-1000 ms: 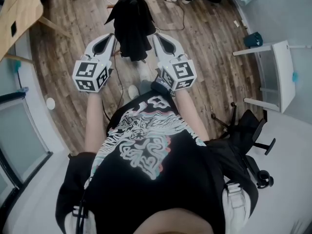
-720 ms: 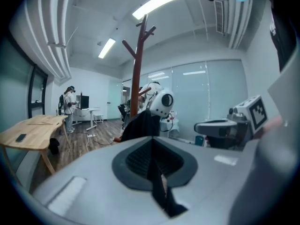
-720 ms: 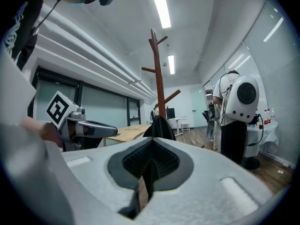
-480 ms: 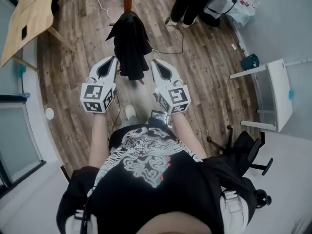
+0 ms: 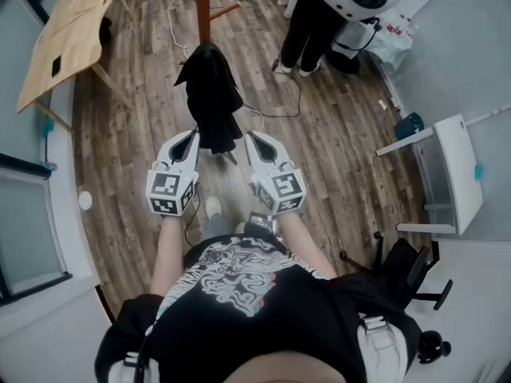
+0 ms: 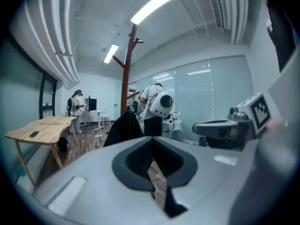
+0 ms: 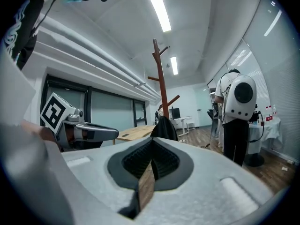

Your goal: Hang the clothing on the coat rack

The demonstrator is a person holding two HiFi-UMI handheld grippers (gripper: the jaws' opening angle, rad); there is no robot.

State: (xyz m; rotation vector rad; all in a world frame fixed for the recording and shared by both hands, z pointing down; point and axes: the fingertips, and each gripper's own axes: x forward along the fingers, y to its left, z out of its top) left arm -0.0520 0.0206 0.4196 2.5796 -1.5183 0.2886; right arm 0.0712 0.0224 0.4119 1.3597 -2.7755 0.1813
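A black garment [image 5: 210,96] hangs from a peg of the brown wooden coat rack [image 5: 203,6], draped down over the wood floor. My left gripper [image 5: 192,132] and right gripper [image 5: 250,136] sit just below it, one on each side, both shut with nothing between the jaws and neither touching the cloth. In the left gripper view the garment [image 6: 123,128] hangs ahead on the rack's pole [image 6: 125,78], beyond the shut left gripper [image 6: 152,159]. The right gripper view shows the same garment [image 7: 164,127] and rack [image 7: 161,76] past the shut right gripper [image 7: 151,159].
A light wooden table [image 5: 70,40] stands at the left. A person in dark trousers [image 5: 307,22] stands beyond the rack to the right. A white table [image 5: 457,164] and a black office chair [image 5: 403,266] are at the right. Cables [image 5: 271,110] run over the floor.
Both grippers have drawn back and down from the hanging garment, which stays on the rack. The head view has tipped up, so more of the rack and room shows.
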